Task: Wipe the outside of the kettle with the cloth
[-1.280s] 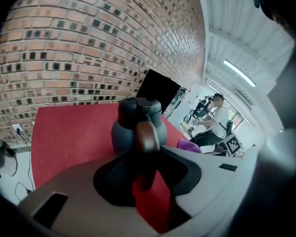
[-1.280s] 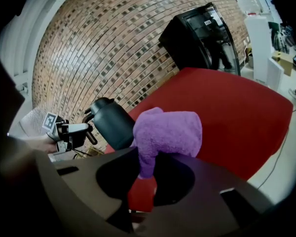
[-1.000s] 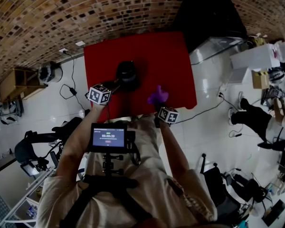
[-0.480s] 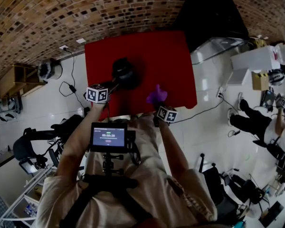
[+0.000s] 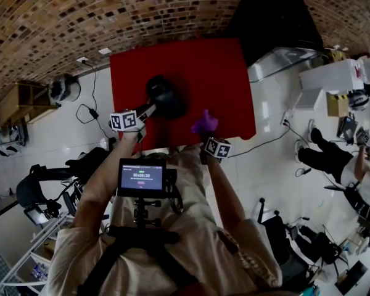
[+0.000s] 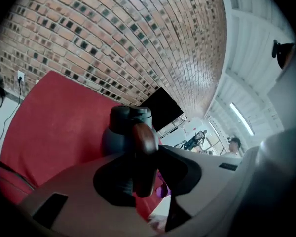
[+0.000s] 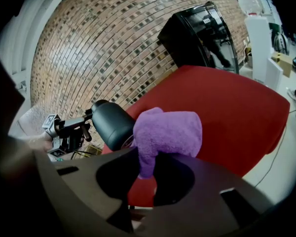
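A dark grey kettle (image 5: 166,97) hangs tilted over the red table (image 5: 203,60). My left gripper (image 5: 147,111) is shut on its brown wooden handle (image 6: 144,142), with the kettle body (image 6: 116,132) just beyond the jaws. The right gripper (image 5: 207,135) is shut on a purple cloth (image 5: 203,123), which it holds near the table's front edge, to the right of the kettle. In the right gripper view the cloth (image 7: 168,131) bulges out of the jaws and sits close beside the kettle (image 7: 112,125); I cannot tell whether they touch.
A black cabinet (image 5: 271,20) stands behind the table's right corner. A brick wall (image 5: 80,11) runs along the back. Cables and a socket (image 5: 89,113) lie on the floor to the left. A person (image 5: 333,156) is on the floor at the far right.
The left gripper has rolled about its own line, and the kettle has turned with it above the table. The right gripper and cloth have stayed in place.
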`<action>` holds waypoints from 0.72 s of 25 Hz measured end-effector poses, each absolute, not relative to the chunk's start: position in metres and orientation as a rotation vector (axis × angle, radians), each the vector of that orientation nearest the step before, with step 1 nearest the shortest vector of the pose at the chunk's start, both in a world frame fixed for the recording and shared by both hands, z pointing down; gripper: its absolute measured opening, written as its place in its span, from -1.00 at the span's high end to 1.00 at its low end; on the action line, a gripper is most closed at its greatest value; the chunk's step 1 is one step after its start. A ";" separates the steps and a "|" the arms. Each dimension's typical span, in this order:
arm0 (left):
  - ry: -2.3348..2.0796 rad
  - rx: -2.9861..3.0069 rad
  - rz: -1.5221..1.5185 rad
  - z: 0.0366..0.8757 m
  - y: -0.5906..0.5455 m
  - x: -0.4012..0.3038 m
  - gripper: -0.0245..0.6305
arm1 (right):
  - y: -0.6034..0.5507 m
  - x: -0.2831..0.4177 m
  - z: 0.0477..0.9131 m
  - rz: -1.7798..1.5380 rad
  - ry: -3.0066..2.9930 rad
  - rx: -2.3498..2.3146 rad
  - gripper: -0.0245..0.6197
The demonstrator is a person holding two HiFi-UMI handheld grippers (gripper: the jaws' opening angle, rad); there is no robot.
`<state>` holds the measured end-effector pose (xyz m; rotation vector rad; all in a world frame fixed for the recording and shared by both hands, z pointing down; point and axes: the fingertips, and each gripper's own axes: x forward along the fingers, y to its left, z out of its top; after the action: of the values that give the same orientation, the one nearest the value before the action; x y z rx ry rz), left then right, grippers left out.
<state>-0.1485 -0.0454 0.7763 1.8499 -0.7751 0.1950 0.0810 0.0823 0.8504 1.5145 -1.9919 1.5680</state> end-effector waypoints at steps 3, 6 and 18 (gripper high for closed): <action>-0.778 1.750 0.060 0.772 -0.048 -0.148 0.56 | 0.082 0.081 0.850 1.566 -1.997 1.519 0.68; -0.808 1.601 -0.143 0.780 -0.050 -0.160 0.56 | 0.085 0.081 0.849 1.566 -1.987 1.520 0.68; -0.868 1.320 -0.413 0.822 -0.028 -0.205 0.56 | 0.091 0.078 0.842 1.557 -1.985 1.453 0.68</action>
<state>-0.2050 -0.0279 0.8219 1.3200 -0.8679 -0.4130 0.0781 0.0909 0.8423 1.4532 -1.9854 1.5566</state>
